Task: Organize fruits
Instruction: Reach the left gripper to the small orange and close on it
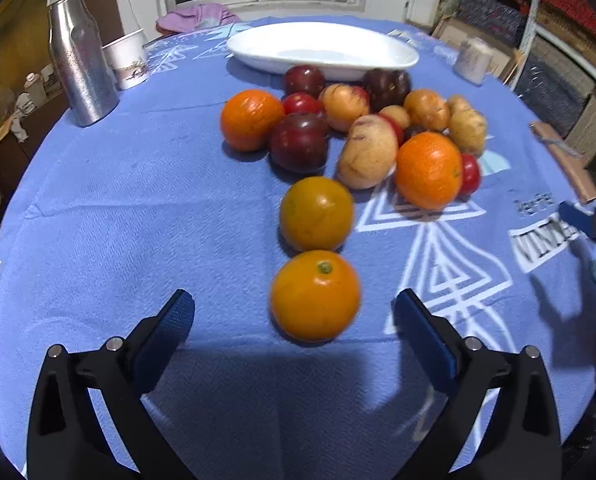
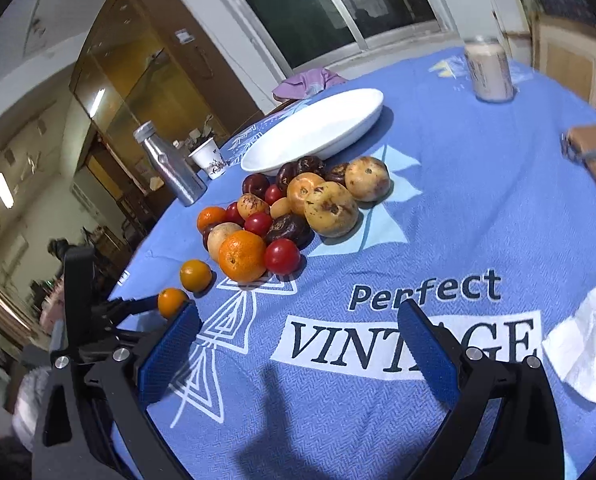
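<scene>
A pile of fruit lies mid-table: oranges (image 1: 251, 119), dark plums (image 1: 299, 142), red ones and yellow-brown ones (image 1: 368, 152). Two small oranges sit apart in front of it, one (image 1: 316, 214) farther and one (image 1: 315, 295) nearer. My left gripper (image 1: 293, 314) is open, its blue pads either side of the near orange and just short of it. The empty white dish (image 1: 394, 50) stands behind the pile. In the right wrist view my right gripper (image 2: 298, 320) is open over the printed cloth, well in front of the pile (image 2: 289, 208) and dish (image 2: 350, 120); the left gripper (image 2: 153, 306) shows beside the near orange (image 2: 171, 301).
A steel bottle (image 1: 79, 64) and paper cup (image 1: 127, 60) stand at the back left. A jar (image 1: 474, 60) stands at the back right. A brown board (image 2: 594, 156) lies at the right edge and a white tissue (image 2: 586, 340) at the near right. A purple cloth (image 1: 195, 16) lies beyond the dish.
</scene>
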`<state>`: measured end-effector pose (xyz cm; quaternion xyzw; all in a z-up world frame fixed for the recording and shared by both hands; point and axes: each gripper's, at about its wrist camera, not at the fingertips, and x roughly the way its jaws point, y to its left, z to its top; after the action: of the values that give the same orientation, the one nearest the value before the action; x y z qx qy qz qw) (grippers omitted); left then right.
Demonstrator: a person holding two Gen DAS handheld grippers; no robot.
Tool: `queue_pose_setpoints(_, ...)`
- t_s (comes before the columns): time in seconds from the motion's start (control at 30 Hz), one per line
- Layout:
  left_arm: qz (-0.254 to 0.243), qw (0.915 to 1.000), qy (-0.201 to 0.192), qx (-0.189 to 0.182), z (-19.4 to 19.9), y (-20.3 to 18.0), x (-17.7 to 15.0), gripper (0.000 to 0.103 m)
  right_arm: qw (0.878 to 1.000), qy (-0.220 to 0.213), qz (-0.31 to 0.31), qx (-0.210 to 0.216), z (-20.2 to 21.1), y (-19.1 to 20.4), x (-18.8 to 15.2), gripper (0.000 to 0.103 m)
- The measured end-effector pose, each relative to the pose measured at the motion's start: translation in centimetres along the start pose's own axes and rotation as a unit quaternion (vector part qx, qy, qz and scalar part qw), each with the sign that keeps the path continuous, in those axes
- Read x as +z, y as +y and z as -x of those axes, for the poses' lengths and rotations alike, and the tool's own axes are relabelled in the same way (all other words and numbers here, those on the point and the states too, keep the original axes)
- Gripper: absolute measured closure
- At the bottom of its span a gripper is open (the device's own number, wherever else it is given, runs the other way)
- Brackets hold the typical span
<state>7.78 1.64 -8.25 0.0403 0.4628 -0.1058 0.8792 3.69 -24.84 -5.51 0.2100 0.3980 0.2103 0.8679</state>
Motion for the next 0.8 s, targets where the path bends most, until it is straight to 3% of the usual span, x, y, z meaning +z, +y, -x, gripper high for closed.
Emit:
queue_pose_setpoints(0.1,-0.005,0.9993,-0.036,0.010,1.4,-0.5,-0.2,0.004,0.999,0.013,-0.040,0.011,-0.5,-1.2,0.2,0.003)
queue_pose_setpoints(0.2,-0.016,0.9985,-0.045,0.027,2.0,-1.2,-0.3,0.004,0.999,0.009,-0.044,0.011,-0.4,-1.3,0.1,0.003)
queue_pose_setpoints(0.3,-0.016,0.9991,-0.040,0.001,1.9,-1.3,0.1,0.004,0.999,0.008,-0.035,0.007,-0.5,-0.9,0.0,0.003)
queue_pose_setpoints(0.37,-0.008,0.9989,-0.035,-0.029,1.6,-1.1,0.5,0.015,0.999,0.009,-0.038,0.008,-0.5,-1.0,0.0,0.003)
queue_pose_setpoints(0.4,-0.006,0.9988,-0.025,-0.041,1.3,-1.1,0.7,0.036,0.999,0.009,-0.042,0.010,-0.4,-1.1,0.0,0.003)
queue_pose_setpoints(0.43,-0.003,0.9989,-0.018,-0.043,1.0,-1.1,0.7,0.045,0.999,0.009,-0.044,0.011,-0.4,-1.2,0.0,0.003)
queue_pose_setpoints(0.7,0.016,0.9982,-0.014,-0.056,0.5,-0.4,0.0,0.048,0.999,0.008,-0.042,0.013,-0.4,-1.2,0.0,0.003)
queue_pose_setpoints(0.8,0.017,0.9974,-0.017,-0.068,1.0,-0.1,-0.3,0.057,0.999,0.007,-0.041,0.014,-0.4,-1.2,0.0,0.003)
